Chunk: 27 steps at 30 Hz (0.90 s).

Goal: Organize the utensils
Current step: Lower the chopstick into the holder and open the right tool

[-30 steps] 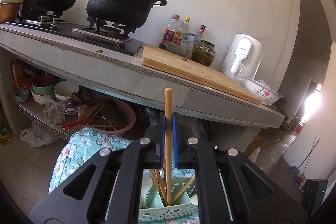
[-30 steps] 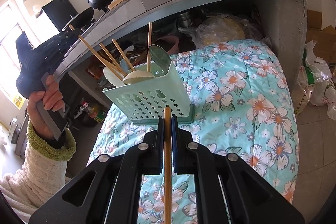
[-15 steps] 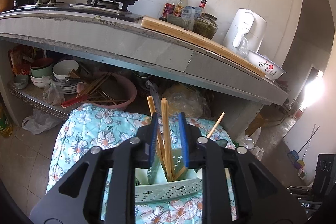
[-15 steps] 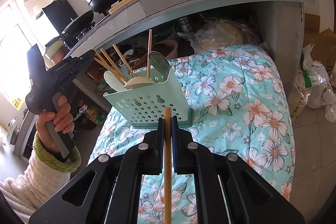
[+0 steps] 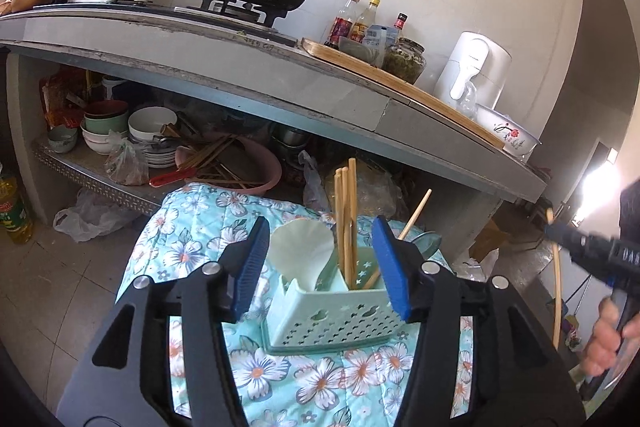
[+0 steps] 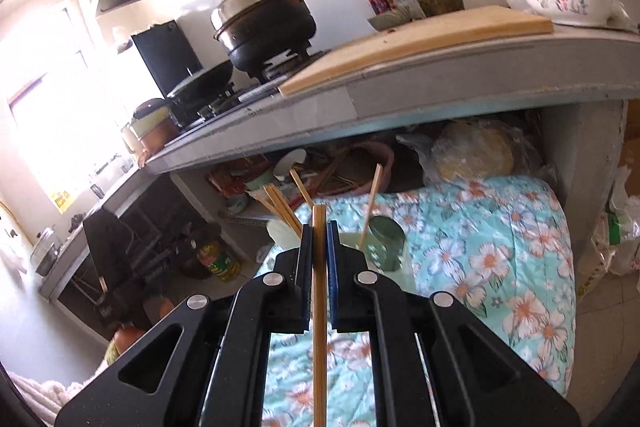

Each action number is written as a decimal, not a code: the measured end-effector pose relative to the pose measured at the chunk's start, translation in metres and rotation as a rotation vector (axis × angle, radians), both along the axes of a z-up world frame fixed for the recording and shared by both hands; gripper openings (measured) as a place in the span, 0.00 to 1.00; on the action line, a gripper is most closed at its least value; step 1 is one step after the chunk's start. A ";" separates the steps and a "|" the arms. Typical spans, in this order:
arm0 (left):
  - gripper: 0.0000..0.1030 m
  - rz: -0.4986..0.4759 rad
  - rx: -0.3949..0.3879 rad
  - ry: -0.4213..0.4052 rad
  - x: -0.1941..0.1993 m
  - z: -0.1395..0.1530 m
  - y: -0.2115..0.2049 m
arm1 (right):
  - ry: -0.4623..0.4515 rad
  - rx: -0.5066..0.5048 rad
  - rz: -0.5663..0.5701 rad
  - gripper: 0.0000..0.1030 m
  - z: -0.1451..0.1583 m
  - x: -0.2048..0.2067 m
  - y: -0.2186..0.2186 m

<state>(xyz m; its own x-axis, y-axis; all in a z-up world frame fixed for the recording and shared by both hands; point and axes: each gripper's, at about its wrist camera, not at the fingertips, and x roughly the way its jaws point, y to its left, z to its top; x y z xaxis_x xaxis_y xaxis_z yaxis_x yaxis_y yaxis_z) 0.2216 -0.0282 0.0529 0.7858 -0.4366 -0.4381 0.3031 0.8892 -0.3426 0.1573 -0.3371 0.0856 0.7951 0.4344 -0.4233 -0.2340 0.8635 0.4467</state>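
Now right gripper [image 6: 319, 239] clamps upright chopstick [image 6: 319, 307] just short of holder [image 5: 332, 311]; left gripper [image 5: 320, 267], just opened, empty.

text: none legible | oil bottle [image 5: 12, 205] label: blurred, perhaps Chinese characters

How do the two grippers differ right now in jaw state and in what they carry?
The left gripper has just been opening and now stands wide with nothing between its pads; the right gripper is shut. The left frames the chopsticks standing in the green utensil basket without touching them; the right clamps a single chopstick. Both have blue pads on black fingers.
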 end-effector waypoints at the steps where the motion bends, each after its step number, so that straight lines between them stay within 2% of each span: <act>1: 0.52 0.008 0.005 0.000 -0.006 -0.003 0.005 | -0.019 0.018 0.009 0.07 0.007 0.007 0.004; 6: 0.52 0.052 0.035 -0.002 -0.035 -0.014 0.033 | -0.128 0.061 0.025 0.07 0.041 0.047 0.028; 12: 0.53 0.107 0.058 -0.002 -0.053 -0.024 0.063 | -0.273 0.014 -0.041 0.07 0.068 0.084 0.056; 14: 0.52 0.126 0.057 0.000 -0.055 -0.026 0.072 | -0.293 0.009 -0.068 0.07 0.073 0.096 0.061; 20: 0.52 0.168 0.048 0.010 -0.056 -0.032 0.095 | -0.335 -0.054 -0.151 0.07 0.076 0.128 0.072; 27: 0.52 0.199 0.045 0.014 -0.056 -0.035 0.108 | -0.323 -0.151 -0.203 0.07 0.053 0.160 0.086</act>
